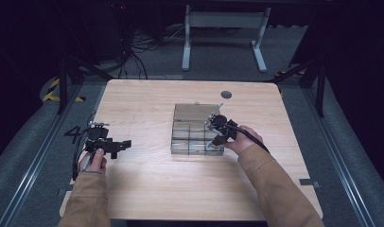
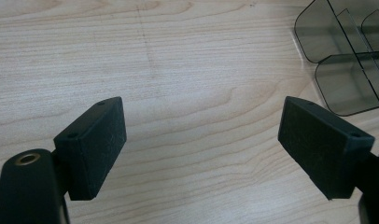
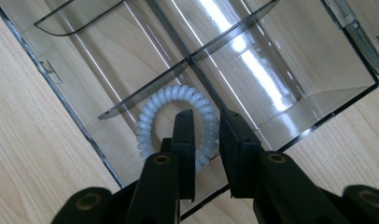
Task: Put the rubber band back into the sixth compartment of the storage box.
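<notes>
Hair tie [image 3: 156, 122] partly hidden behind right hand-held gripper [image 3: 207, 122]; organizer [image 2: 346, 88] cut off at picture's right edge in left gripper view.

From above, the room was dim around my lit table [image 1: 147, 189]. White glare streaked the clear organiser [image 3: 290, 79]. My near jaws looked soft, slightly unfocused.

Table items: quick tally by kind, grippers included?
Clear divided box: 1
White spiral hair tie, in a compartment of the box: 1
Grippers: 2, the left gripper open over bare table, the right gripper with its jaws parted around the hair tie's coil
Total: 4
</notes>
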Available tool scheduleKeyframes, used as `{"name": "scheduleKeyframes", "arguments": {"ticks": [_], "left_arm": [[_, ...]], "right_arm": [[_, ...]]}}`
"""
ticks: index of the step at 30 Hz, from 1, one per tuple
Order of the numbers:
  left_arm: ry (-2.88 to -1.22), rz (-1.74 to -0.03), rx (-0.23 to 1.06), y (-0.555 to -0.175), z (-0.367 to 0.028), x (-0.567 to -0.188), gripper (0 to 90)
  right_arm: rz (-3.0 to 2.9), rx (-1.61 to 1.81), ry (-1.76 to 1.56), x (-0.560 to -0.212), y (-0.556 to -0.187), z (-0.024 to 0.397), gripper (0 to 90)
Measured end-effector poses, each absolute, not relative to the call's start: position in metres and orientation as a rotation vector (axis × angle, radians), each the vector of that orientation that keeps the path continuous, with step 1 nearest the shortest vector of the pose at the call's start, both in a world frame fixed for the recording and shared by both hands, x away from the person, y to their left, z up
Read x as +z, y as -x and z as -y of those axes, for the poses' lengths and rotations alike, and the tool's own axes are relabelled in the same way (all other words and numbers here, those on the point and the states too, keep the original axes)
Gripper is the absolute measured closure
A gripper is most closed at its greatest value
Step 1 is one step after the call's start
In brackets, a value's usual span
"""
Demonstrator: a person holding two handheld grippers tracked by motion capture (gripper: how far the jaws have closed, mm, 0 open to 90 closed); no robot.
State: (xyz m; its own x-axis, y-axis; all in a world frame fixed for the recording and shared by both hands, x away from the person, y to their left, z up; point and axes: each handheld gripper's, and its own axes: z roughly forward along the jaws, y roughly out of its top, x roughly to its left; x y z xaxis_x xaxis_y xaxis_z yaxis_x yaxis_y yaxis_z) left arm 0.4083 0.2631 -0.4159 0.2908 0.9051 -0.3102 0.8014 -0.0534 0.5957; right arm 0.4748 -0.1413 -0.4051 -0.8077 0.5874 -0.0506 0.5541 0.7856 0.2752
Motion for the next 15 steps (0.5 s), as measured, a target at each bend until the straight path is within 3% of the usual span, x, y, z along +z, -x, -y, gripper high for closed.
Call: {"name": "scheduleKeyframes", "arguments": {"ticks": [15], "left_arm": [[-1.872, -1.528, 0.190, -0.408, -0.263, -0.416, 15.9]], "right_arm": [[-2.806, 0.477, -0.911, -0.393, -0.471, 0.146, 70.6]]}}
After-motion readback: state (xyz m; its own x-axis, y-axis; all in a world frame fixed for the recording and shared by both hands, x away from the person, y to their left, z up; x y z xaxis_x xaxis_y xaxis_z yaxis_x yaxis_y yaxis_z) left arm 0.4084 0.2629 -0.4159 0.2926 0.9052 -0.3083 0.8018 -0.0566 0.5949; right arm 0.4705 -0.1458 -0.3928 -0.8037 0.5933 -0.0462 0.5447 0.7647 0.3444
